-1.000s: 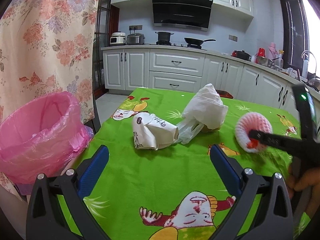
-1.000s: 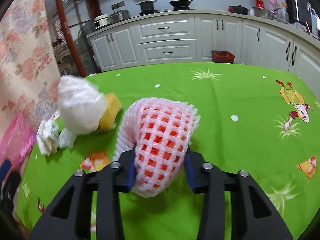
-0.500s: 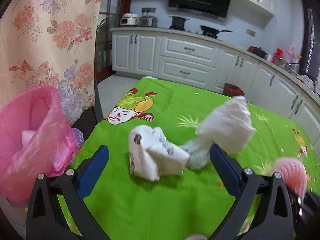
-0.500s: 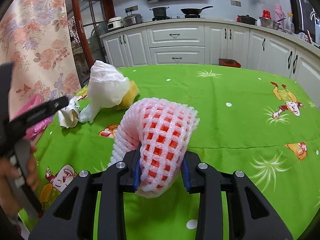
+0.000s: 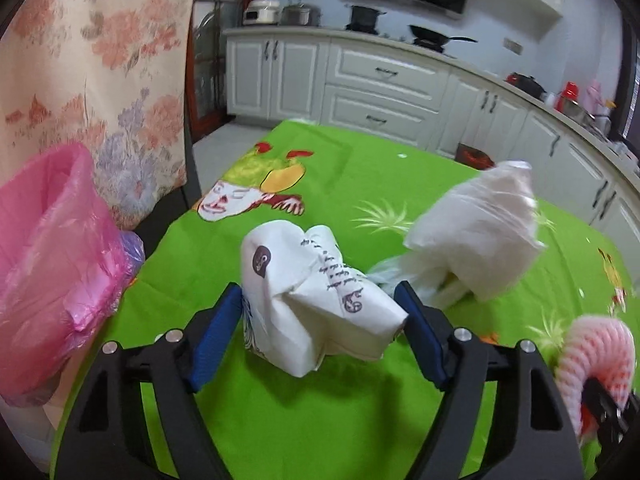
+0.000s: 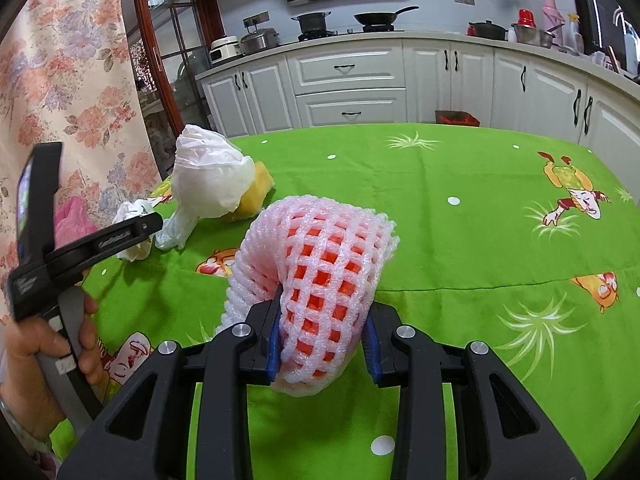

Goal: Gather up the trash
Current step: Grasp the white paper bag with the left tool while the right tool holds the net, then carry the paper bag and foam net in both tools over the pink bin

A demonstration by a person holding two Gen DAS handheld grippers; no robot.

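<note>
Left wrist view: my left tongs straddle the crumpled white paper bag with dark printed lettering, which lies on the surface under a green cartoon-print cloth. The jaws have just been closing with the bag between them; the blue pads sit at its sides, and I cannot tell whether they press it yet. Just behind and to the right lies a bunched white plastic bag, blurred. At the left edge, off the surface, stands a bin lined with a pink plastic bag; its contents are not discernible. My right tongs show only partly at the lower right corner with the pink foam mesh fruit sleeve.

Right wrist view: my right tongs are clenched on the foam sleeve, red showing through its mesh, held above the cloth. To the left, my hand grips the left tongs' handle. Beyond them, the white plastic bag rests against a yellow object.
</note>
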